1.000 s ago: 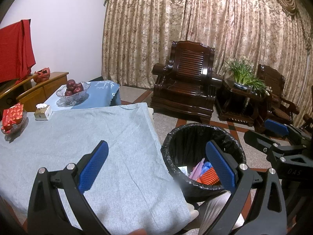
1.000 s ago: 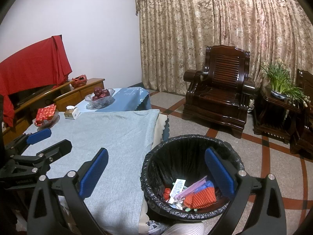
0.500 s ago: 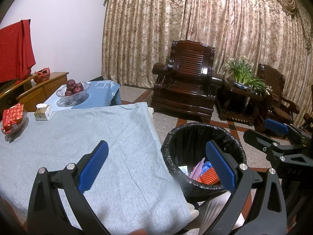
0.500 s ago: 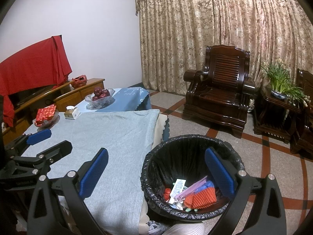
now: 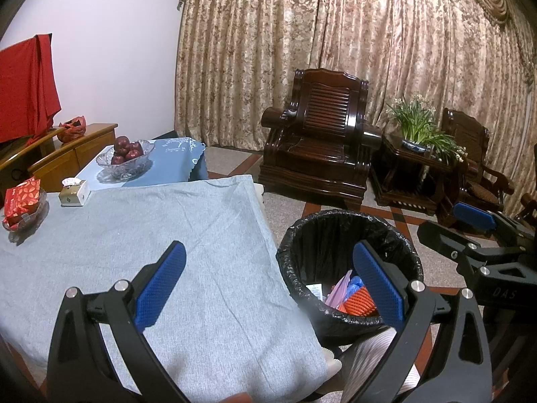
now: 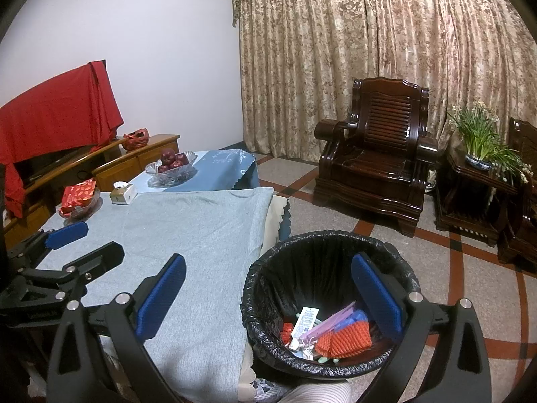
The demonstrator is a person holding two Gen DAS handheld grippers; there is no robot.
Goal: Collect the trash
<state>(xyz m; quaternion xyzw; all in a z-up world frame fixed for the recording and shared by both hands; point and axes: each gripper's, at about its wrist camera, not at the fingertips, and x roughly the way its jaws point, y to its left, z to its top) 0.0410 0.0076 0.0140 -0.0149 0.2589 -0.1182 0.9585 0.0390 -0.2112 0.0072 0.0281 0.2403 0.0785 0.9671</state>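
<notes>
Trash (image 6: pixel 330 330) sits at the bottom of the black-lined bin (image 6: pixel 265 288) on the floor, just beside the corner of my table (image 5: pixel 141 235): I make out an orange netted piece, a pale purple wrapper, something blue, a white printed slip and small red bits, all heaped together. From the left wrist view the same heap (image 5: pixel 349 297) shows partly hidden behind the bin's near rim (image 5: pixel 335 315).

Compared with the frames from a second and half a second back, I see no real change; bin, trash and both grippers stand where they were.

My left gripper (image 5: pixel 268 280) is spread wide, its blue pads (image 5: pixel 161 283) well apart, nothing between them, hanging over the grey cloth edge and the bin. My right gripper (image 6: pixel 268 294) is likewise wide apart and empty, poised above the bin mouth and touching nothing. Each gripper shows in the other's view, off to the side.

Further back on the table I see a tissue box (image 5: pixel 74 193), a red packet in a dish (image 5: pixel 20 198) and a glass bowl of dark red fruit (image 5: pixel 126 158).
</notes>
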